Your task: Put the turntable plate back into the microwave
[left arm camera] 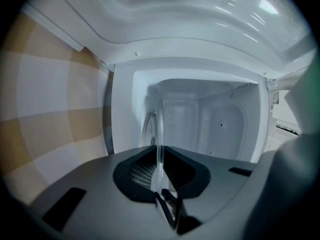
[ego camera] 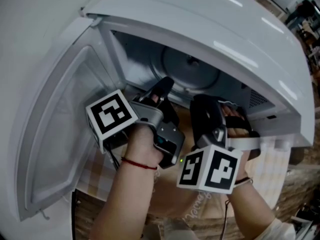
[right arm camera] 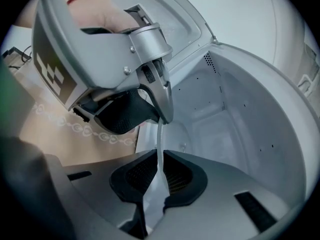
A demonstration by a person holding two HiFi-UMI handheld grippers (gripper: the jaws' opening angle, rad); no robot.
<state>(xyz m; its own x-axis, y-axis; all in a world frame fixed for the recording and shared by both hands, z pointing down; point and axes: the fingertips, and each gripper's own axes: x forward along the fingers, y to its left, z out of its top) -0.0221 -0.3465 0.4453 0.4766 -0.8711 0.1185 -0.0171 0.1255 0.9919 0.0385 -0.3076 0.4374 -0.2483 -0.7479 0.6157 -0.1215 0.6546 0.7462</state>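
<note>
The left hand-held gripper (ego camera: 163, 89) and right hand-held gripper (ego camera: 204, 109) each pinch, nearly closed, the rim of the glass turntable plate (left arm camera: 160, 139) (edge-on between the jaws), centre frame, inside the open microwave (ego camera: 240, 29).

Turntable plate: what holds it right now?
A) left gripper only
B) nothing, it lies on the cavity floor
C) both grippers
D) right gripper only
C: the turntable plate shows edge-on, its glass rim pinched in the left gripper and in the right gripper, each in its own view.
</note>
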